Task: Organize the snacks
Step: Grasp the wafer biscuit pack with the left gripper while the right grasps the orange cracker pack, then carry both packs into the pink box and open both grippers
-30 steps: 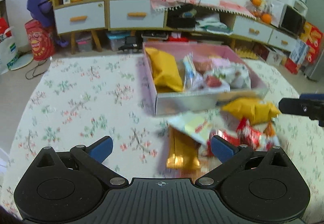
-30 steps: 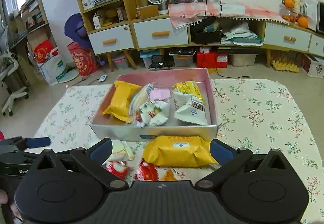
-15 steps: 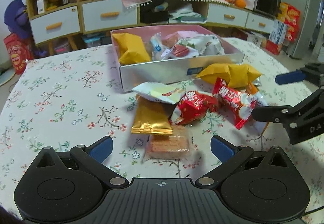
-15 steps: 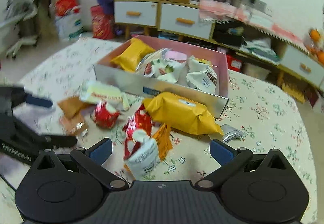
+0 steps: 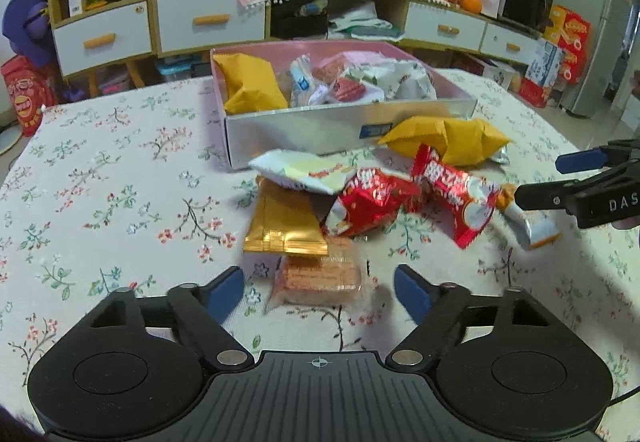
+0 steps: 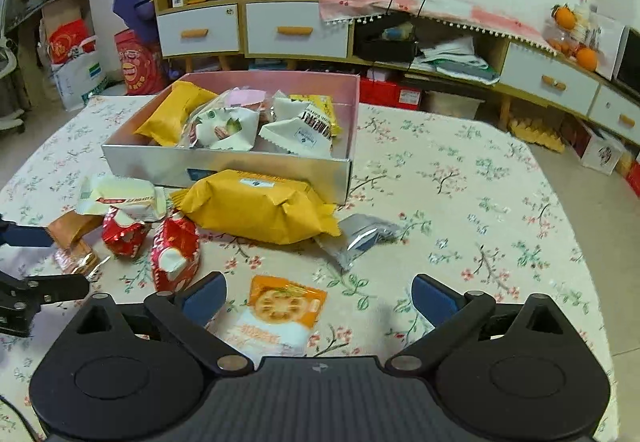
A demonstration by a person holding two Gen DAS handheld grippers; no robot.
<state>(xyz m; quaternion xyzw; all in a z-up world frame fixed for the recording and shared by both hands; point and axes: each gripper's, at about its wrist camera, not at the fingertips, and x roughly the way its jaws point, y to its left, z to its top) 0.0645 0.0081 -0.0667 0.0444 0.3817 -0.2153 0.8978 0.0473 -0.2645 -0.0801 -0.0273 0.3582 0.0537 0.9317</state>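
Note:
A pink-lined box [image 5: 352, 126] [image 6: 264, 166] on the floral table holds several snack packets. Loose snacks lie in front of it: a big yellow bag [image 6: 260, 206] [image 5: 452, 140], two red packets [image 5: 372, 202] [image 6: 174, 254], a gold packet [image 5: 286, 222], a white packet [image 5: 300, 172], a clear cracker pack [image 5: 318, 276] and an orange-and-white packet [image 6: 280, 316]. My left gripper [image 5: 318, 294] is open, its jaws on either side of the cracker pack. My right gripper [image 6: 318, 298] is open, low over the orange-and-white packet.
A small silver packet [image 6: 360, 236] lies right of the yellow bag. The right gripper shows at the right edge of the left wrist view [image 5: 576, 178]. Cabinets with drawers [image 6: 296, 30] stand behind the table.
Both grippers have dropped lower and closer to the loose snacks. The cracker pack now lies between my left jaws, the orange-and-white packet between my right jaws.

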